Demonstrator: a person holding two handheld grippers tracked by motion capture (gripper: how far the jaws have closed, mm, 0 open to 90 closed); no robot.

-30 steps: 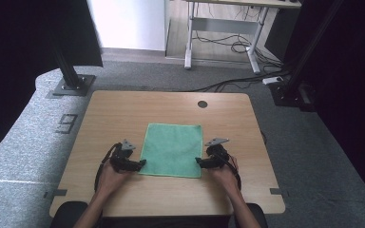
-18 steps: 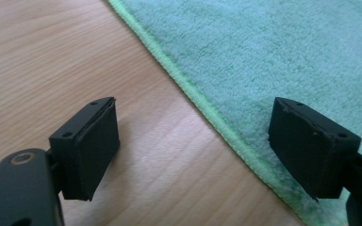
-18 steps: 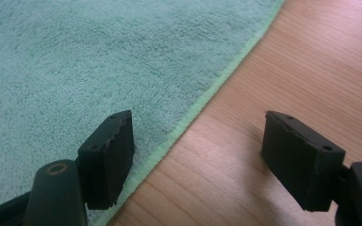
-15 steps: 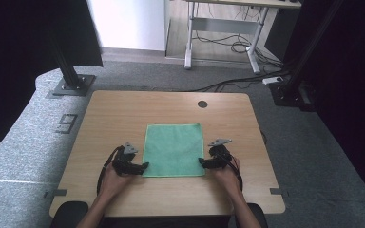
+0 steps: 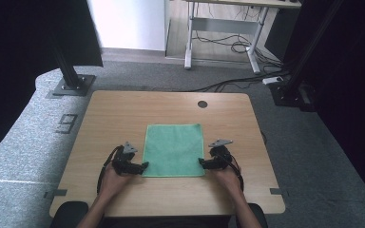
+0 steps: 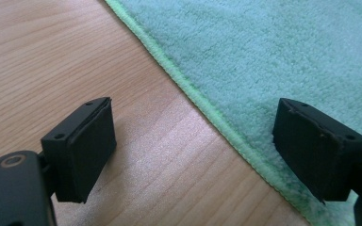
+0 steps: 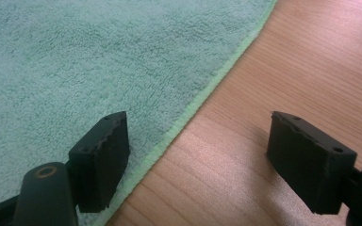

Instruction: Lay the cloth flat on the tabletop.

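Wooden tabletop (image 5: 123, 114) on grey carpet carries green towel (image 5: 173, 149), flat, toward person's edge. Left gripper (image 5: 140, 166) at towel's near left corner, jaws wide, straddling hem (nothing pinched). Right gripper (image 5: 203, 163) at towel's near right corner, jaws just been opening, wide, hem between them, nothing held.

Cloth (image 5: 173, 149): plain mint green, fuzzy terry texture, brighter lime-green stitched hem along its edge. Tabletop (image 5: 123, 109): light wood, fine straight grain, one small dark round hole at upper right. Left gripper (image 5: 142, 166) and right gripper (image 5: 201, 162): black, each with a grey three-cornered plate on top; fingers (image 6: 82, 146) matte black. Floor (image 5: 24, 142): speckled grey carpet, dark "9" marking at left of the frame. Far desk (image 5: 218, 23): white legs, black cables beneath.
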